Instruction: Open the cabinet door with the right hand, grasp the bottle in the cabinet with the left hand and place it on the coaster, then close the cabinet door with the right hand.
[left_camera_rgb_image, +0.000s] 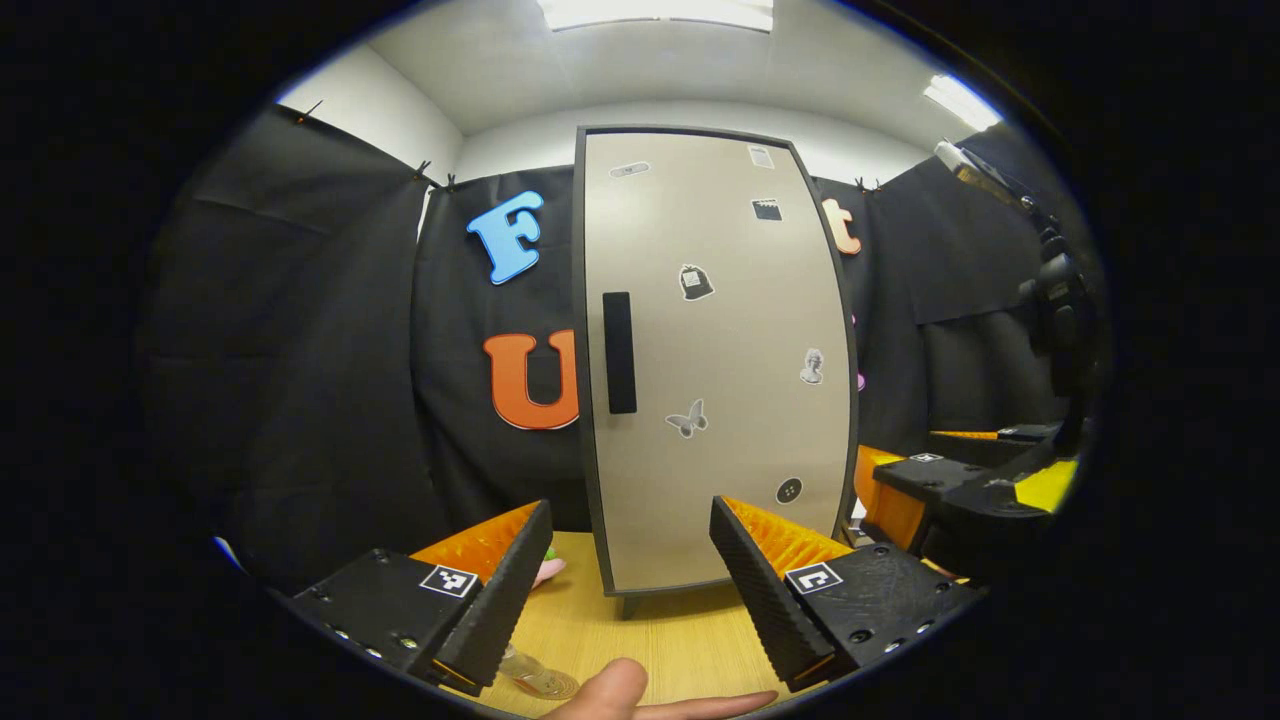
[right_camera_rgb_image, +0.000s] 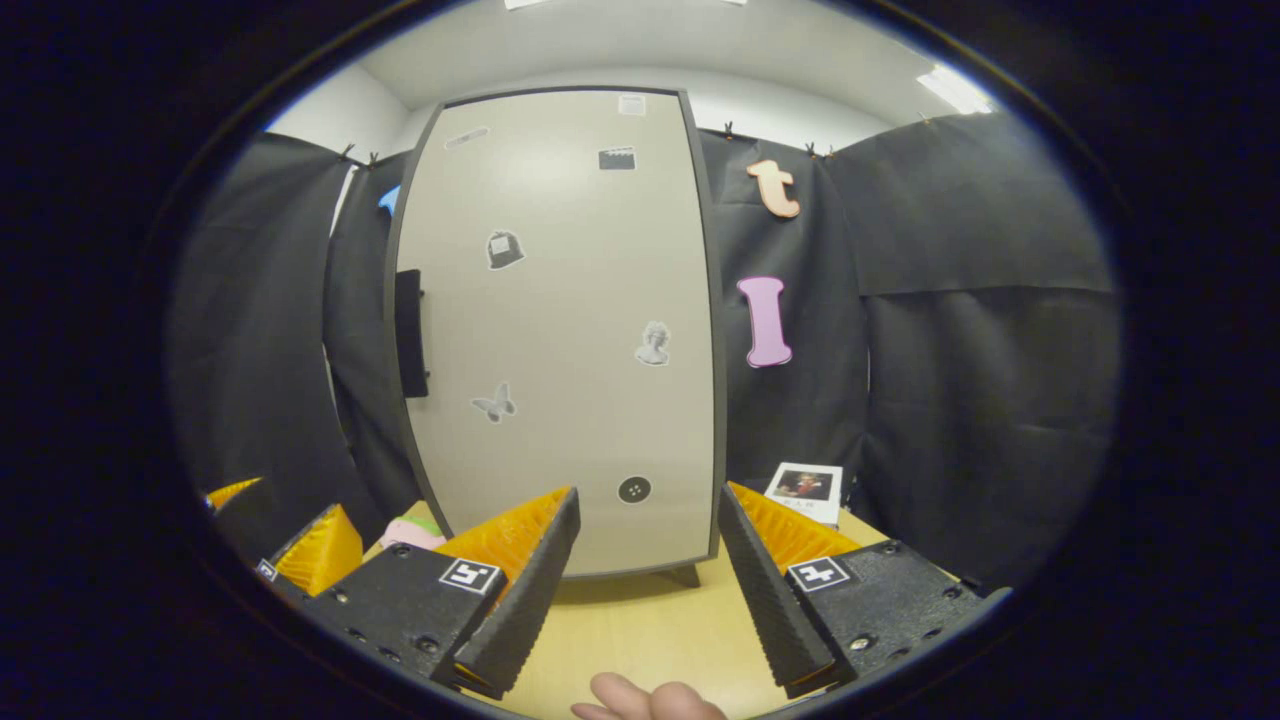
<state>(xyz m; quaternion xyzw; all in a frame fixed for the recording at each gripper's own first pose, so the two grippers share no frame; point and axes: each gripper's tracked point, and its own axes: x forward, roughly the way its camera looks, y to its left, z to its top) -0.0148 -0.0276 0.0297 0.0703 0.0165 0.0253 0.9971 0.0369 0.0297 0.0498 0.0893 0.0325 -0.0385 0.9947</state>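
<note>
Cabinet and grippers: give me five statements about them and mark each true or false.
1. The cabinet door is closed. True.
2. The left gripper is shut on a bottle. False: its fingers stand apart with nothing between them.
3. The dark handle sits near the door's left edge. True.
4. The right gripper is gripping the handle. False: it is open, short of the door.
5. The cabinet stands on a wooden table. True.
</note>
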